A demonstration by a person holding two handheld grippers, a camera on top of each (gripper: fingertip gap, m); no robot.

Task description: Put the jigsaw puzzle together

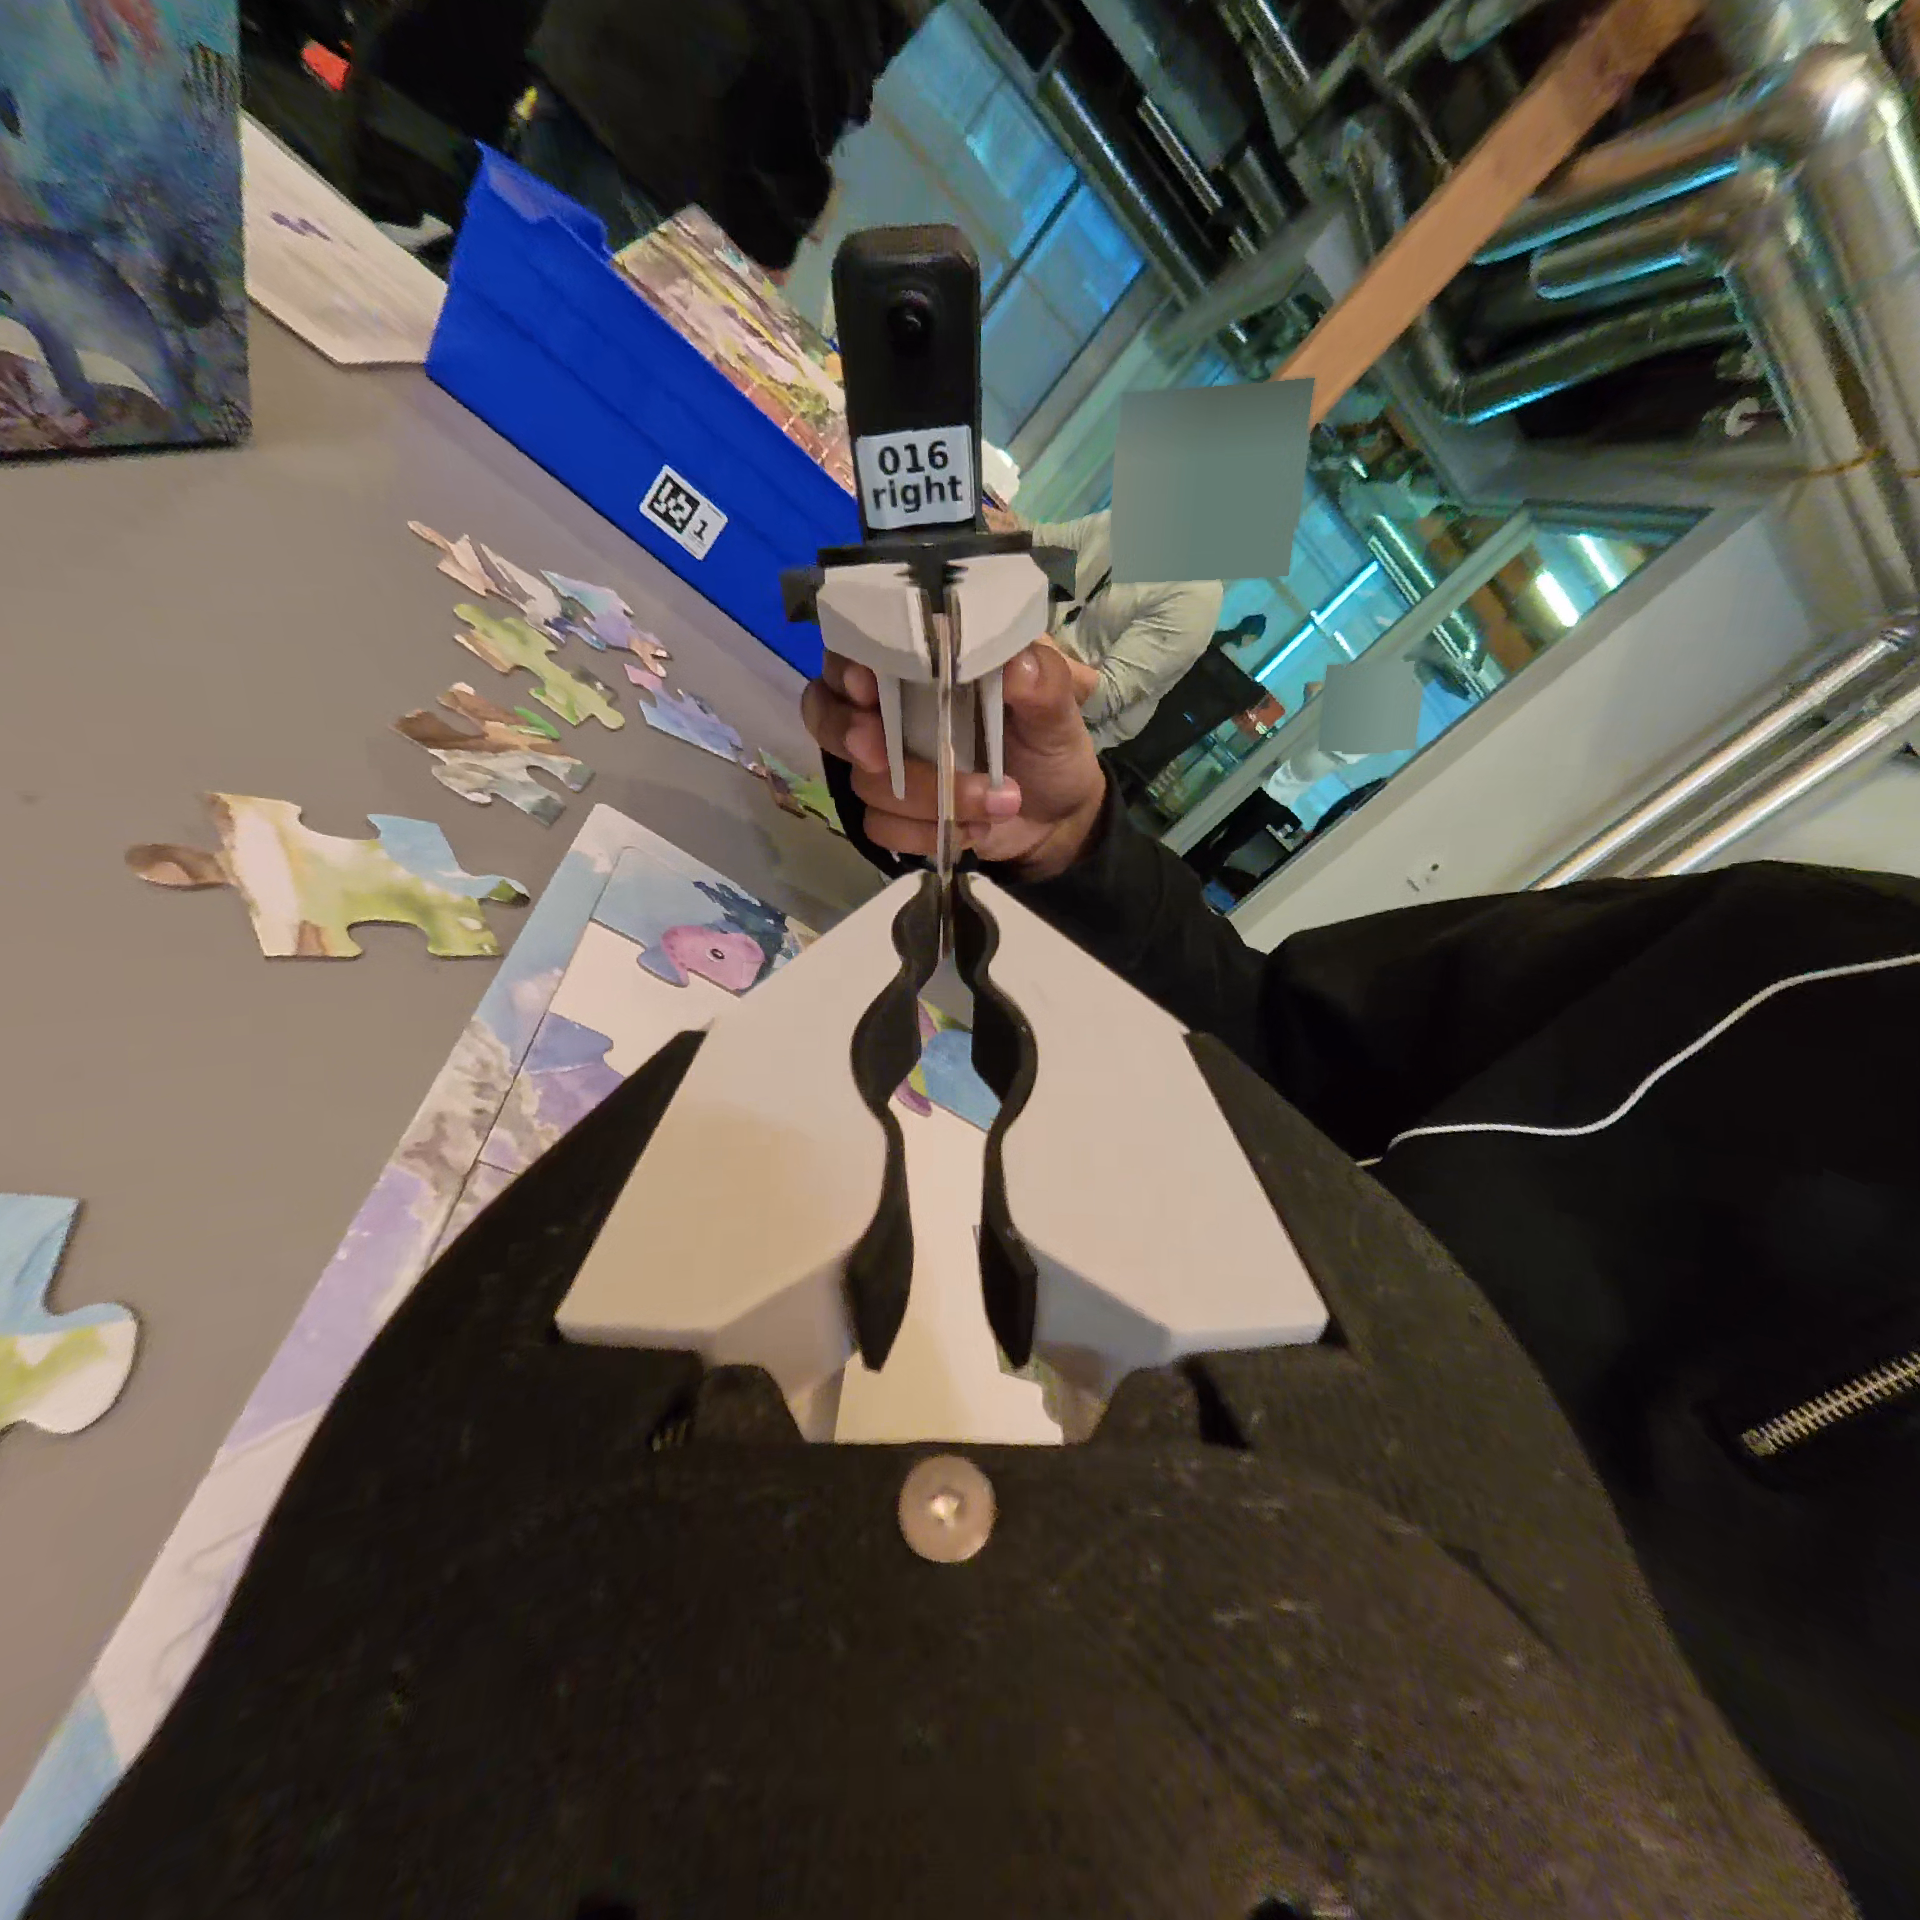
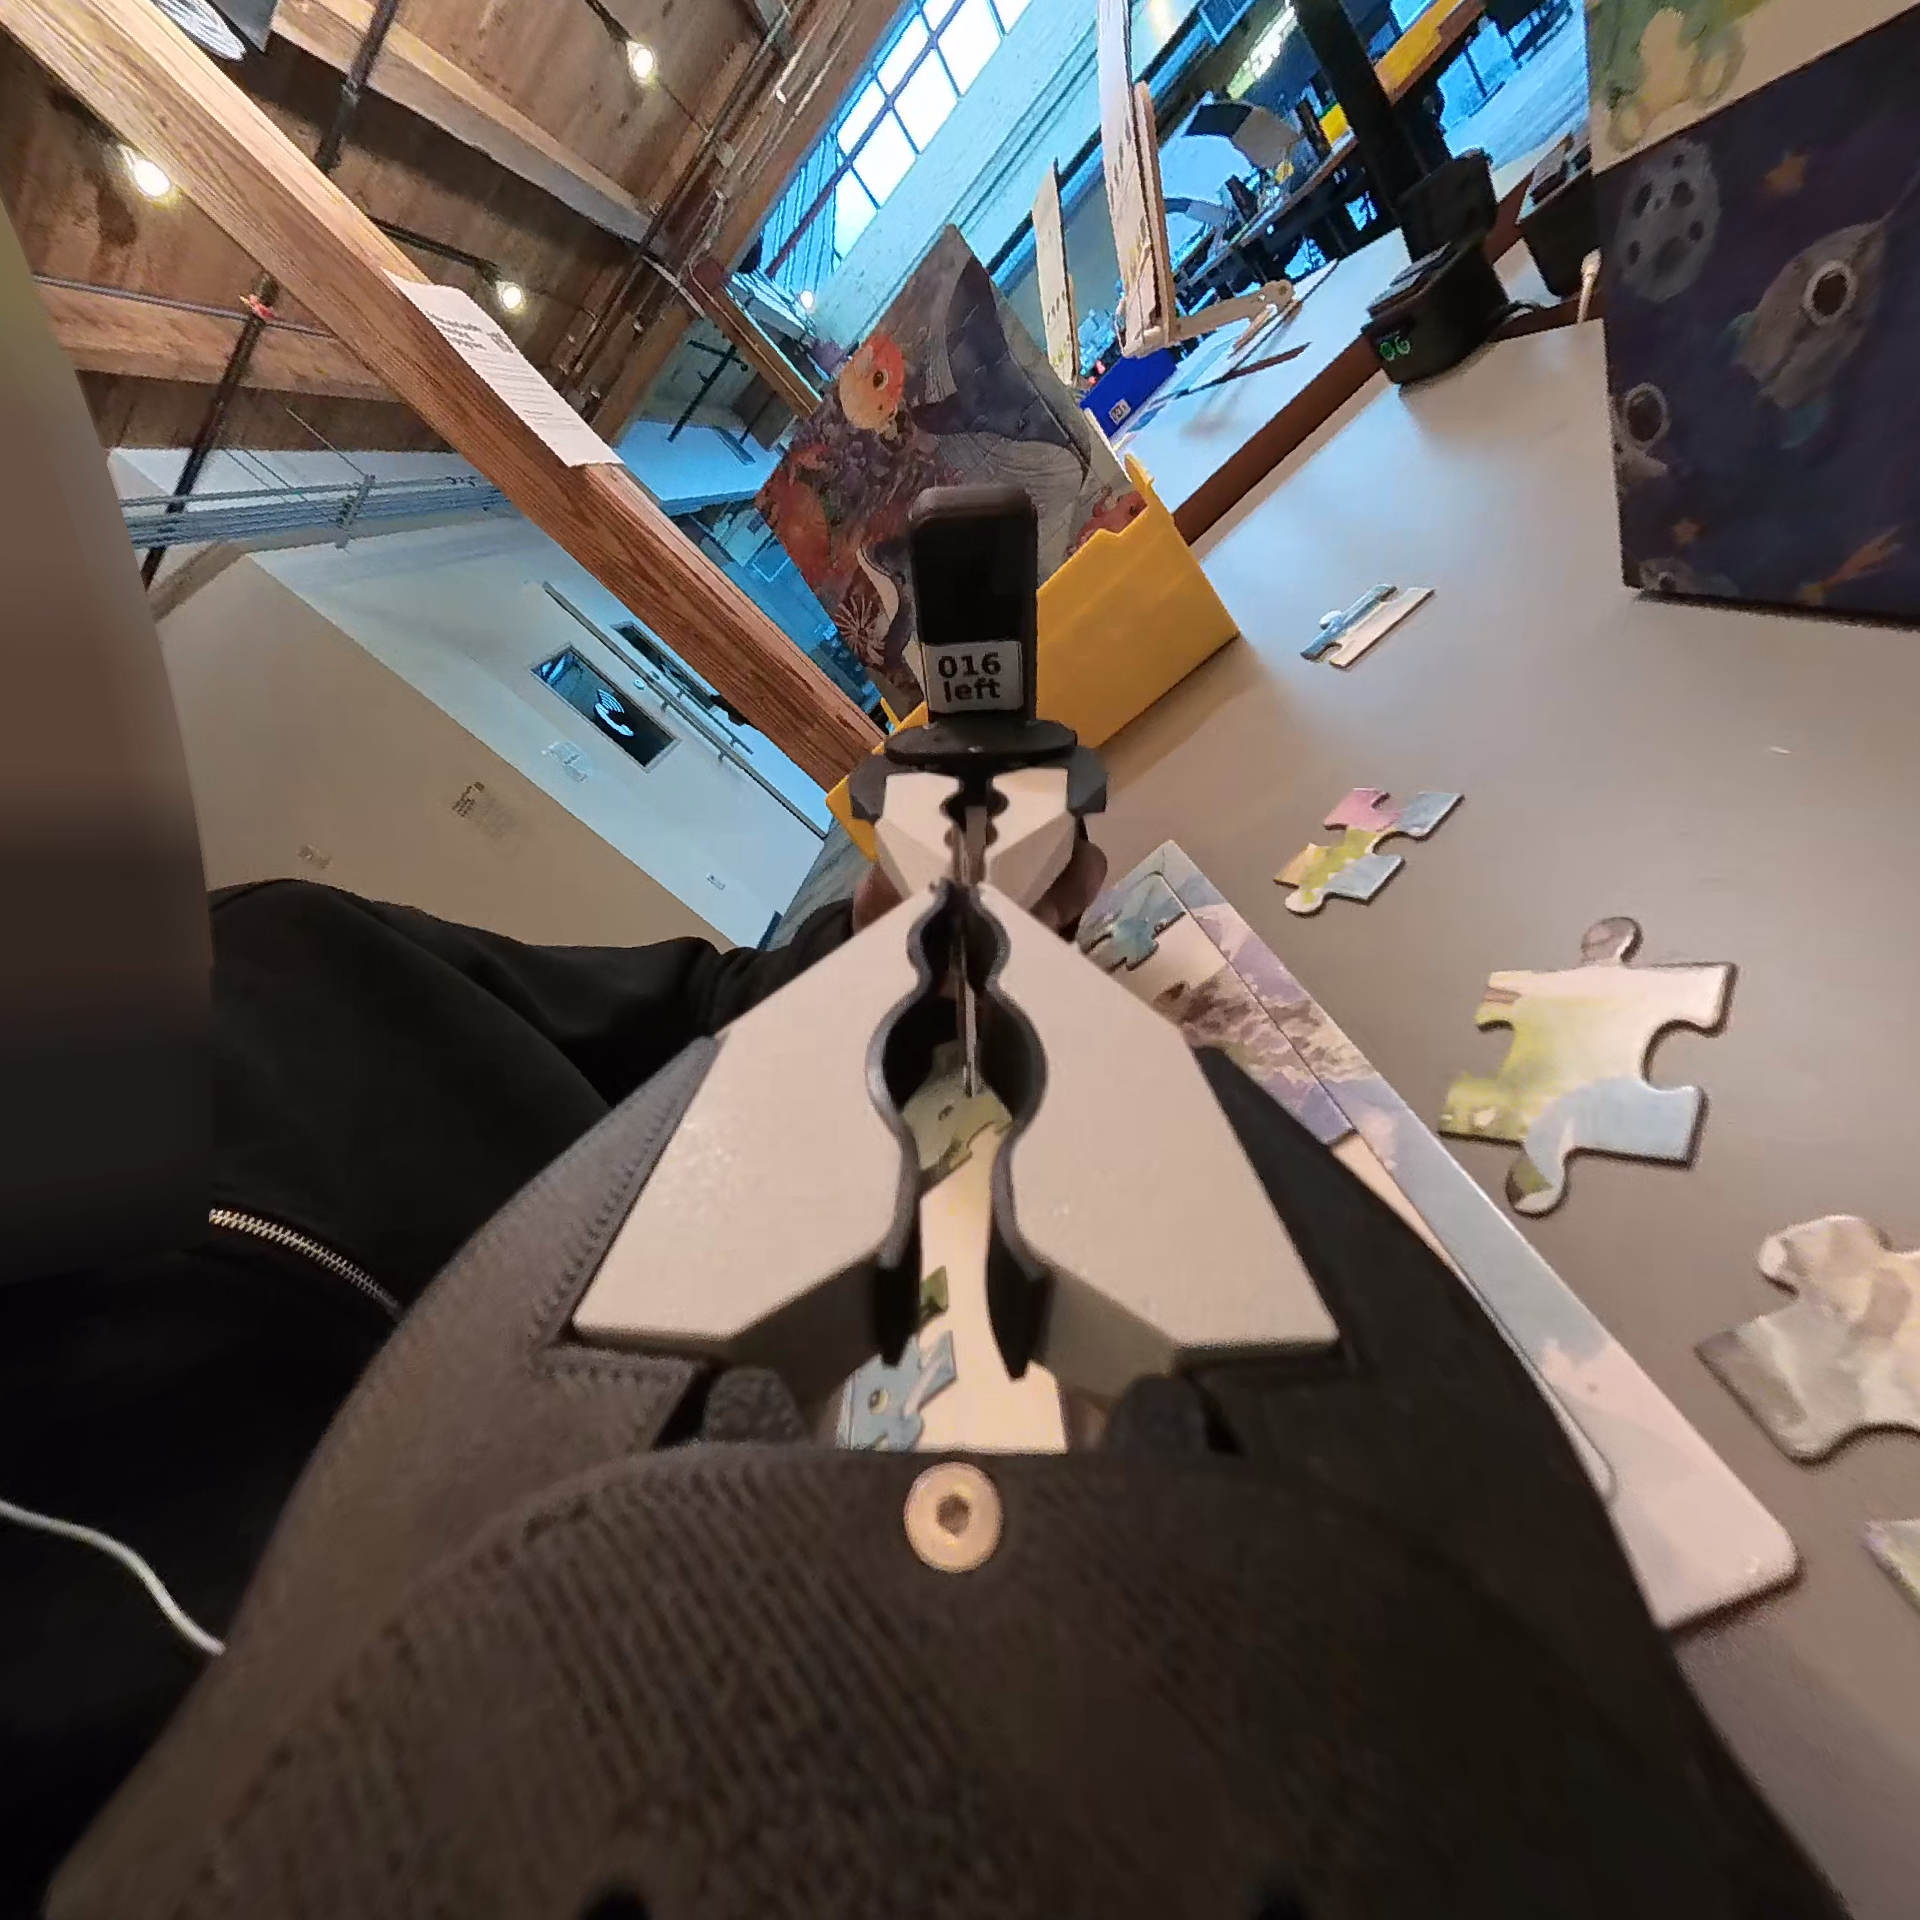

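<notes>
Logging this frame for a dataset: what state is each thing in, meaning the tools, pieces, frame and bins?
left tool: shut on the held piece.
right tool: shut on the same held piece.
held piece: upright, edge-on, in the air between both tools.
puzzle frame: flat on the table, partly filled.
loose pieces: lying face up.
blue bin: open, not empty.
yellow bin: open, not empty.
</notes>
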